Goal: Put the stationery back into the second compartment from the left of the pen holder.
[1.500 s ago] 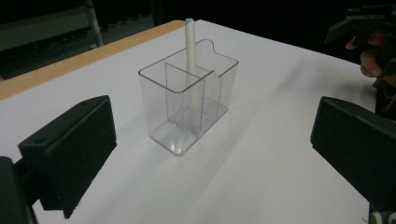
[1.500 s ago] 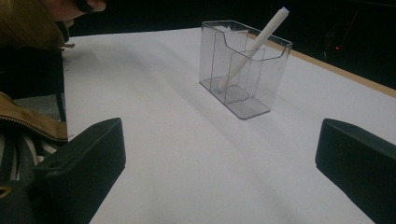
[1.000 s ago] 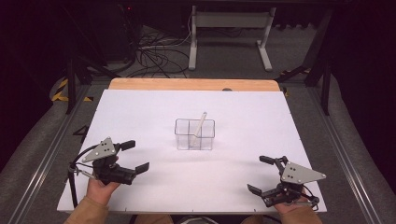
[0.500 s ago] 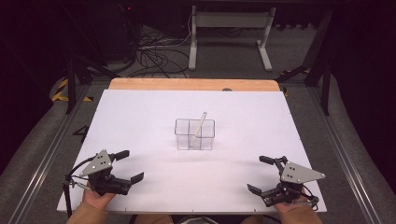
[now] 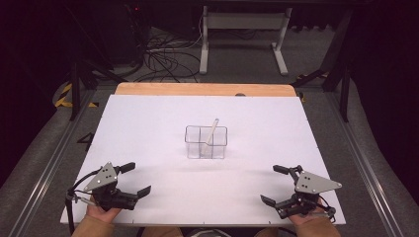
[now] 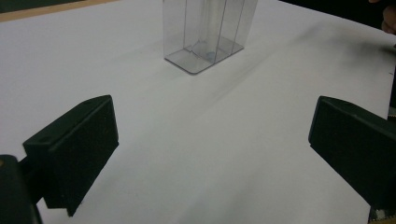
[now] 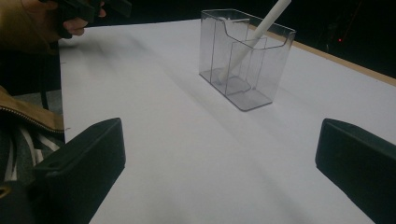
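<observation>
1. No brand, label or legible writing anywhere; plain clear plastic organizer point(image 5: 206, 142), plain white stick point(image 5: 212, 131), bare grey plates atop both tools.
2. Near the middle of the white tabletop point(image 5: 148, 128), well apart from both tools: the organizer, upright, split by inner walls into compartments.
3. Inside it, the stick, tilted, lower end down in one compartment, upper end poking past the rim; from the right gripper view point(image 7: 254, 32), resting in a rear cell against a divider.
4. Left gripper point(image 5: 134, 179) at the near left corner of the tabletop, jaws spread wide, nothing between them; same wide gap in its own view point(image 6: 212, 158), bare white surface between the black pads.
5. Right gripper point(image 5: 277, 184) at the near right corner, jaws likewise wide apart and empty; own view point(image 7: 219, 163) confirming it.
6. White sheet over a wooden board, a strip of light wood point(image 5: 202, 89) exposed along the far edge.
7. Beyond: dark room, grey carpeted floor, tangled cables point(image 5: 165, 54), a white metal stand point(image 5: 244, 34), dark frame legs, yellow-black tape point(image 5: 63, 95) at left.
8. Hard to make out: top of the organizer and the stick cut off in the left gripper view point(image 6: 205, 32); exact compartment count unclear from above; hands mostly cropped at the bottom edge; room's far reaches lost in darkness.
</observation>
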`<state>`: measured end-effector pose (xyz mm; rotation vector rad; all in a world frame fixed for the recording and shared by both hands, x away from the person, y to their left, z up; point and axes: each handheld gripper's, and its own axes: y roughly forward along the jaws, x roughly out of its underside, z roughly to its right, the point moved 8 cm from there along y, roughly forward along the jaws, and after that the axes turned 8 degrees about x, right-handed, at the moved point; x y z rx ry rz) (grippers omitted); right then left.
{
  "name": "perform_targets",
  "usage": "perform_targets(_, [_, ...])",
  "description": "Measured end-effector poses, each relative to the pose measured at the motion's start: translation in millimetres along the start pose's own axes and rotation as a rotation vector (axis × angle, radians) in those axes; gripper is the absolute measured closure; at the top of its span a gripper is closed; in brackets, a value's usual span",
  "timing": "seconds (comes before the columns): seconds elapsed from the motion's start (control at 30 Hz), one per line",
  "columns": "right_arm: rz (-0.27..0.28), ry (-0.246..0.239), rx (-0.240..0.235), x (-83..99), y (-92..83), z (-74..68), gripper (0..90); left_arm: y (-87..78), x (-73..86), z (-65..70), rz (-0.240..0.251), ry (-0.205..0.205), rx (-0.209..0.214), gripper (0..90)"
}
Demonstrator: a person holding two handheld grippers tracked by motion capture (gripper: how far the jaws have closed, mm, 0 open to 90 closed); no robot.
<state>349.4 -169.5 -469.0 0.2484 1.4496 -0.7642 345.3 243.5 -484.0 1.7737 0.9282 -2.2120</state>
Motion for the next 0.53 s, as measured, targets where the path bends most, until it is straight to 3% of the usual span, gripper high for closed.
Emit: perform_targets(0.53, [0.0, 0.003, 0.003, 1.1, -1.4, 0.3, 2.0, -2.5, -3.7, -2.6, 0.026, -0.009, -0.019, 2.3])
